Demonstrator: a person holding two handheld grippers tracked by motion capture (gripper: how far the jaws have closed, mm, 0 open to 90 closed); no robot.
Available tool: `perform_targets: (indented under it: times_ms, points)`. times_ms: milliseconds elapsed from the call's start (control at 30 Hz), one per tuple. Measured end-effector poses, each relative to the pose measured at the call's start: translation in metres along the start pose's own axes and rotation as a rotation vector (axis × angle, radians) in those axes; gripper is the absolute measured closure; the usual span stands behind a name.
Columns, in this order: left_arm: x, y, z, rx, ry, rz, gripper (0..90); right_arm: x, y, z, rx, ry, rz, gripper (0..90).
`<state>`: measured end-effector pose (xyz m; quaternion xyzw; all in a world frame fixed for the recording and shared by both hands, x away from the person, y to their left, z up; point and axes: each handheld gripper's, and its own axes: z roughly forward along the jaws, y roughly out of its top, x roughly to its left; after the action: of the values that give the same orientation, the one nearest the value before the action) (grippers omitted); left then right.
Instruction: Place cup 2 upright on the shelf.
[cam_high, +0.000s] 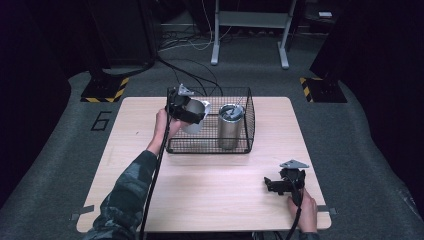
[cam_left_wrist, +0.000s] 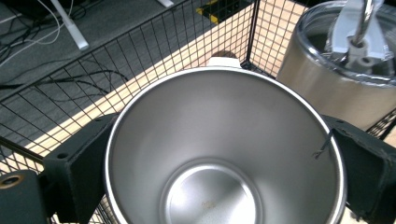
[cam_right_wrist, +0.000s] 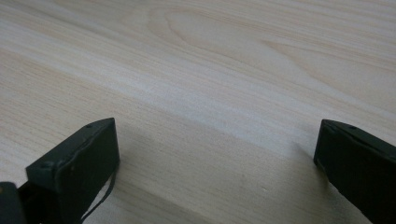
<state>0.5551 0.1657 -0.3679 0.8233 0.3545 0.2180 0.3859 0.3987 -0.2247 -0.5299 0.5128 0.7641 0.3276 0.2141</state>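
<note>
Two grippers at work, one loaded, one idle. Left gripper (cam_high: 186, 108) clamps an open steel cup (cam_high: 196, 116), its jaws pressed against opposite sides of the cup's wall just below the rim; in the left gripper view the cup (cam_left_wrist: 224, 154) gapes toward the camera, bare metal inside, nothing in it. Cup is tilted, mouth turned toward the person's left hand (cam_high: 162, 121), and sits inside the left half of a black wire basket (cam_high: 210, 148). Cannot tell whether its base touches the basket floor. Just beside it, in the basket's right half, a lidded steel tumbler (cam_high: 230, 126) stands upright; the left gripper view shows its clear lid with a metal handle or straw piece on top (cam_left_wrist: 355, 32). Cup and tumbler near each other, apparently apart. Basket stands on the wooden table (cam_high: 150, 165) at the middle of its far edge. Right gripper (cam_high: 276, 184) lies low over the table near the near right corner, well apart from the basket, held by the right hand (cam_high: 305, 210); its jaws stand wide with only bare wood grain between them (cam_right_wrist: 215, 140), nothing gripped.
</note>
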Motion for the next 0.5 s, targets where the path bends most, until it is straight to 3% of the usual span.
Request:
perform_targets:
  times_ms: [500]
  points:
    - [0.001, -0.006, 0.025, 0.065, -0.005, -0.024, 5.9, 0.0, 0.0, 0.0, 0.0, 0.0, 0.0, 0.0]
